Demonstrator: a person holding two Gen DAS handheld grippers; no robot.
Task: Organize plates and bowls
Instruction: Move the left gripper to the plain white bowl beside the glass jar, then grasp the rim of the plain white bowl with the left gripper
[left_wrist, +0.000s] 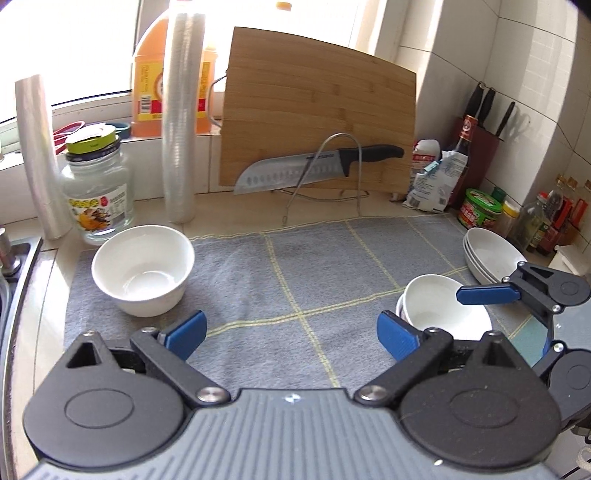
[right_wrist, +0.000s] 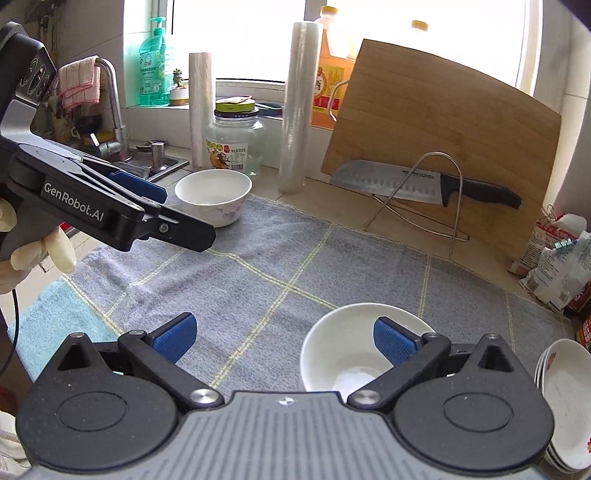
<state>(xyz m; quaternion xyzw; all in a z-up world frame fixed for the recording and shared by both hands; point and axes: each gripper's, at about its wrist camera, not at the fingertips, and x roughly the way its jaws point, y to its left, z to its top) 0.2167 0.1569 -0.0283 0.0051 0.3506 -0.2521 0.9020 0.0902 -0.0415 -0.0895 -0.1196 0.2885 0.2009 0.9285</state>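
A white bowl (left_wrist: 144, 269) stands alone at the left of the grey checked mat (left_wrist: 295, 266), ahead and left of my left gripper (left_wrist: 291, 334), which is open with nothing between its fingers. In the right wrist view that bowl (right_wrist: 214, 195) lies just beyond the left gripper (right_wrist: 188, 216). Another white bowl (right_wrist: 347, 347) sits under my right gripper (right_wrist: 284, 339), also open, its right pad over the bowl's inside. From the left wrist this bowl (left_wrist: 439, 306) shows a second white rim beneath it. Stacked white plates (left_wrist: 491, 254) (right_wrist: 565, 402) rest at the mat's right edge.
A bamboo cutting board (left_wrist: 317, 110) and a knife (left_wrist: 314, 166) lean in a wire rack at the back. A glass jar (left_wrist: 98, 195), film rolls (left_wrist: 181, 122) and an oil jug line the window sill side. Sauce bottles (left_wrist: 550, 218) crowd the right corner. The sink (right_wrist: 147, 162) is left.
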